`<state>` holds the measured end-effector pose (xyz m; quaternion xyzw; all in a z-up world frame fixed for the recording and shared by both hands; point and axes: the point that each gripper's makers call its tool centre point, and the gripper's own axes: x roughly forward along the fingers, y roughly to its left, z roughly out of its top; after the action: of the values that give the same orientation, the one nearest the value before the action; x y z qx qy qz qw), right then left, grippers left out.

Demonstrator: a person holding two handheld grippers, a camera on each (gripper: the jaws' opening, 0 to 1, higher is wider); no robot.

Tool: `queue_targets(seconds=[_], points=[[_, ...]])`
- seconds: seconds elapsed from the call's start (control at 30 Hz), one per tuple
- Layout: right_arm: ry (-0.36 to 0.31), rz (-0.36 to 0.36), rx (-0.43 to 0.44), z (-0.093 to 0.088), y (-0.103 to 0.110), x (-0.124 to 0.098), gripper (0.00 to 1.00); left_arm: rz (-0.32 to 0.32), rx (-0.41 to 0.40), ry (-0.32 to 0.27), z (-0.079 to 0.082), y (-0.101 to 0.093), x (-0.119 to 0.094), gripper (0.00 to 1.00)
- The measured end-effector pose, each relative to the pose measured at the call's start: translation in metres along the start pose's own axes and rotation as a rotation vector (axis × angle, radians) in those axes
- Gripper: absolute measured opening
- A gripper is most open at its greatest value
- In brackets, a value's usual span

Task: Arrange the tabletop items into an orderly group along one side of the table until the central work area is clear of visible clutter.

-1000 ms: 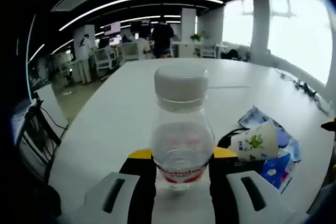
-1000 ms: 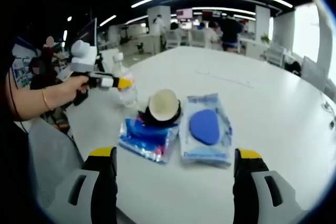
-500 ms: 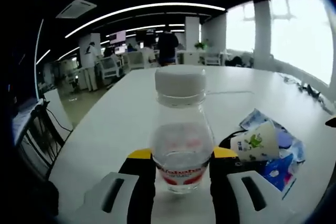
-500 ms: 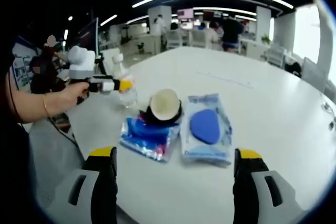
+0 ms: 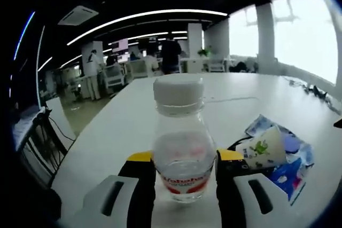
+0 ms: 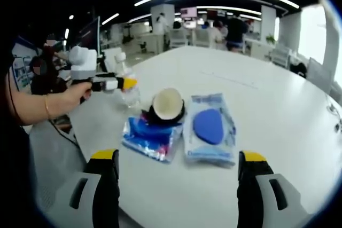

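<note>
A clear plastic bottle [image 5: 181,145] with a white cap and red label stands upright between the yellow-tipped jaws of my left gripper [image 5: 184,156], which is shut on its lower body. In the right gripper view the same bottle [image 6: 126,90] is at the table's left edge, with the left gripper [image 6: 128,84] held by a hand. A paper cup [image 6: 168,103] lies on its side over a blue packet [image 6: 151,135]. Beside them lies a pale packet [image 6: 209,126] holding a blue round pad. My right gripper [image 6: 179,156] is open, in front of the packets and apart from them.
The white table [image 6: 278,110] stretches far back and to the right. In the left gripper view the cup [image 5: 262,150] and the blue packets [image 5: 286,173] lie right of the bottle. Chairs and desks with people stand beyond the table's left edge.
The left gripper view has shifted slightly while the bottle stays between the jaws. The right gripper and the cup and packets have not moved.
</note>
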<state>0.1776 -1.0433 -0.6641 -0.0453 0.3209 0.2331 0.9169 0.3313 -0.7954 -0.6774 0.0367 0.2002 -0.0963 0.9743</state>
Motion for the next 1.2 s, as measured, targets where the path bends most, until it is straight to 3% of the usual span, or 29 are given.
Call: queue_targets(seconds=[0.33,0.77,1.2], points=[[0.002,-0.002,0.001,0.000,-0.001,0.000,0.90,0.009,-0.032,-0.004,0.000,0.001,0.000,0.39],[0.015,0.000,-0.008,0.002,0.000,0.004,0.90,-0.002,-0.014,-0.006,0.002,0.003,-0.002,0.37],[0.014,0.015,-0.013,0.009,0.002,0.011,0.90,-0.010,0.018,-0.084,0.043,0.017,0.010,0.37]])
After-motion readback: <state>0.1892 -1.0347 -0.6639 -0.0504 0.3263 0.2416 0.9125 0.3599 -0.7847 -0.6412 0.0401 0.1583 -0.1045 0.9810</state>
